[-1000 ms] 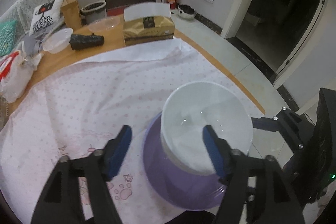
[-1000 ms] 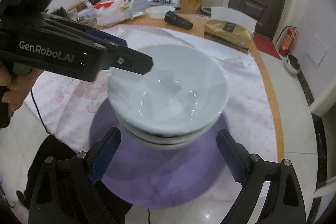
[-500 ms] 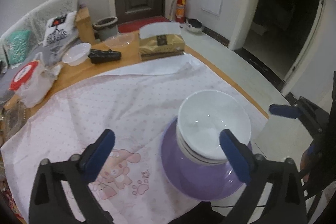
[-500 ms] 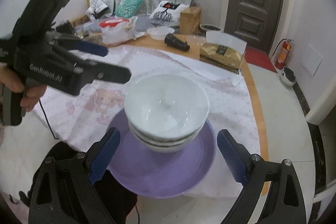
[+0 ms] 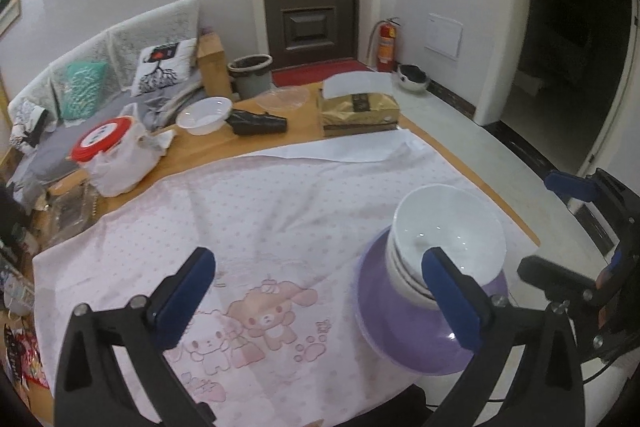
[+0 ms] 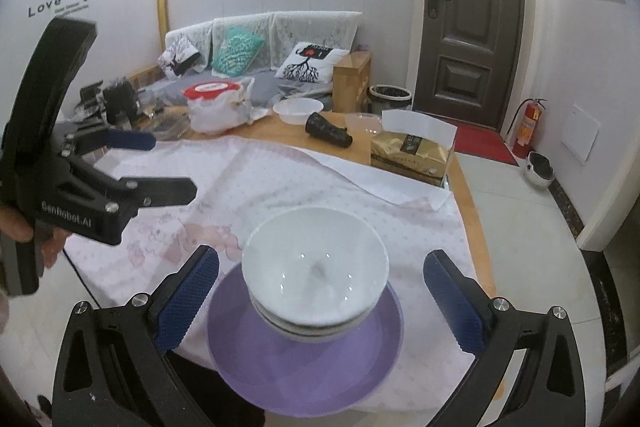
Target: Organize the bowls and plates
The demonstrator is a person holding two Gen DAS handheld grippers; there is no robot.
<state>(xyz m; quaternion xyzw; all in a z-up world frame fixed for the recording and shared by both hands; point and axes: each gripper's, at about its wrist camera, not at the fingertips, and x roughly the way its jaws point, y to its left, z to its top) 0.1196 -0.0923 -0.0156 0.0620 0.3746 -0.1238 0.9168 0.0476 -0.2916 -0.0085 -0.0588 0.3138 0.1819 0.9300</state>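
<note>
The stack of glossy white ceramic bowls (image 6: 315, 277) sits nested, upright, on the round lilac plastic plate (image 6: 306, 359), at the near edge of the tabletop covered with a pink dotted cloth printed with cartoon bears (image 5: 256, 227). The plate overhangs the cloth's edge a little. Bowls and plate are round, so no long axis matters.

From the right claw (image 6: 320, 307) the stack lies straight ahead and below, centred between the fingers — its jaws have just been opening and stand wide, touching nothing. From the left claw (image 5: 324, 303) the stack lies off to the right, behind the right-hand finger; its jaws have also just been opening, wide and empty, over bare cloth.

The right hand looks nearer — likely the stacking is done and both claws are clear of it.
</note>
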